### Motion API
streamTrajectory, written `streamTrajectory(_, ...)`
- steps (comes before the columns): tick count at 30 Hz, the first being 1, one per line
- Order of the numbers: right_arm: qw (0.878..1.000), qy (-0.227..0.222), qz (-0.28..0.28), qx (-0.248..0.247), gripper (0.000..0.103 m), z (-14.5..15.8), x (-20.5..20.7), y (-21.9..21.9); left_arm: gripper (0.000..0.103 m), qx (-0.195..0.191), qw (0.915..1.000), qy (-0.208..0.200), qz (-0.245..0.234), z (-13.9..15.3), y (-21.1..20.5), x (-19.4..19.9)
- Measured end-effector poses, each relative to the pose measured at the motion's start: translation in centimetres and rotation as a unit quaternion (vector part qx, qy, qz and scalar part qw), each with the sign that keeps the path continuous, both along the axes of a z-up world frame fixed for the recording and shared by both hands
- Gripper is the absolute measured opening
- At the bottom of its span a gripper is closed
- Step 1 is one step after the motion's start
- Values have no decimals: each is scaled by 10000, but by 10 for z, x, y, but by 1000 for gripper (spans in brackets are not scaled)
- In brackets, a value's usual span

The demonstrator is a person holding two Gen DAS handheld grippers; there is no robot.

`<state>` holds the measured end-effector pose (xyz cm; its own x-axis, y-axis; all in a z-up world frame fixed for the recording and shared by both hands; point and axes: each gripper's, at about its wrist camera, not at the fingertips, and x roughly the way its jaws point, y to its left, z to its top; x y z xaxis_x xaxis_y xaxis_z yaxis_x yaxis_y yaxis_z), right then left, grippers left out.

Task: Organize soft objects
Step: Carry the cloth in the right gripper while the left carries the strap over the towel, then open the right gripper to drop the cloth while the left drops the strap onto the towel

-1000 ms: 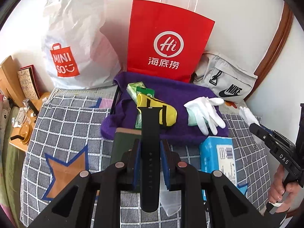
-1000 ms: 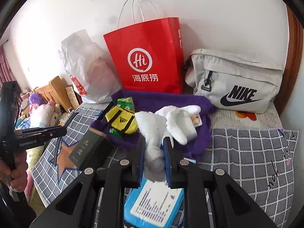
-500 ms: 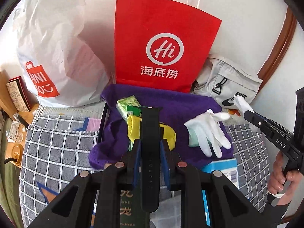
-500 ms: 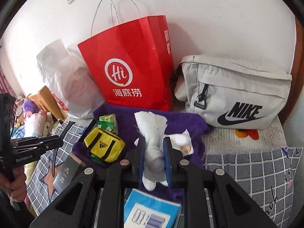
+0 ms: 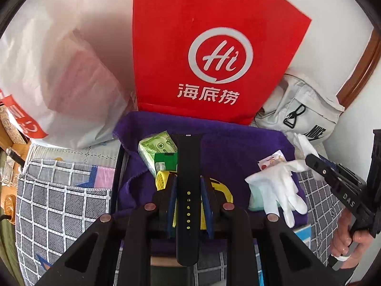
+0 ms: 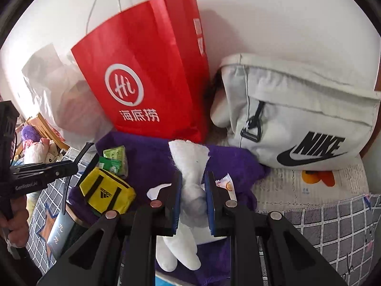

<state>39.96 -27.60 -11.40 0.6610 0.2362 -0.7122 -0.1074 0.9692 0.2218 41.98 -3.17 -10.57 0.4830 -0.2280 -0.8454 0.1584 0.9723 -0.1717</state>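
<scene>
Black perforated watch strap (image 5: 188, 190) clamped lengthwise in left gripper (image 5: 188, 202); crumpled white glove (image 6: 190, 178) pinched in right gripper (image 6: 192, 190). Both now nearer, over purple towel (image 5: 233, 143), than before.

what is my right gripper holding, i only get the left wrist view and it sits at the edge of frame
Observer: A white cotton glove, pinched at mid-length between the blue pads of the right gripper.
Operator: and the yellow fabric pouch behind my black watch strap, which way up
Observer: It rests on the left part of the purple fleece cloth, with its black adidas logo facing up.
</scene>
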Motion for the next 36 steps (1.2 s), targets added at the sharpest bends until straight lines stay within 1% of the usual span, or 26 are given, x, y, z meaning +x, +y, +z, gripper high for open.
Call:
streamTrajectory(2, 9999, 122, 25, 63, 19, -8, 4, -2, 20, -8, 10000, 31, -32, -5, -2, 7)
streamTrajectory(6, 9996, 261, 8, -62, 19, -19, 12, -2, 20, -3, 10000, 80, 29, -15, -1, 20)
streamTrajectory(8, 9994, 354, 14, -44, 19, -26, 16, -2, 20, -54, 9998, 191, 57, -22, 1, 27)
streamTrajectory(16, 9978, 655, 119, -54, 22, -46, 25, 5, 20, -12, 9987, 467, 185, -45, 6, 41)
streamTrajectory(21, 9981, 583, 214, 18, 29, -43, 22, 8, 20, 27, 9985, 527, 162, -47, 7, 40)
streamTrajectory(23, 9981, 553, 252, 31, 36, -40, 20, 9, 20, 37, 9981, 583, 176, -47, 7, 40)
streamTrajectory(24, 9984, 516, 251, 10, 39, -38, 19, 9, 22, 23, 9979, 613, 184, -47, 7, 39)
streamTrajectory(25, 9986, 472, 238, -9, 43, -35, 18, 10, 23, -5, 9978, 638, 174, -45, 8, 37)
streamTrajectory(26, 9989, 413, 227, -20, 50, -31, 16, 10, 26, -20, 9978, 642, 179, -42, 10, 35)
streamTrajectory(27, 9991, 363, 213, -21, 53, -28, 14, 11, 28, 4, 9978, 630, 192, -40, 11, 32)
streamTrajectory(28, 9994, 293, 180, -28, 56, -23, 11, 11, 29, 66, 9980, 603, 185, -37, 12, 28)
streamTrajectory(29, 9997, 193, 147, -25, 57, -17, 7, 12, 30, 114, 9981, 584, 177, -34, 13, 25)
streamTrajectory(30, 9998, 136, 147, -1, 58, -13, 4, 13, 37, 159, 9981, 567, 182, -31, 14, 21)
streamTrajectory(31, 9998, 116, 165, 46, 63, -8, 1, 13, 41, 175, 9981, 550, 205, -27, 15, 17)
streamTrajectory(32, 9997, 129, 188, 94, 66, -3, -4, 14, 48, 164, 9982, 518, 238, -23, 16, 12)
streamTrajectory(33, 9997, 127, 184, 94, 66, 1, -8, 15, 50, 139, 9984, 461, 294, -18, 19, 5)
streamTrajectory(36, 9999, 3, 125, 41, 66, 16, -30, 16, 50, 123, 9988, 359, 317, -3, 25, -15)
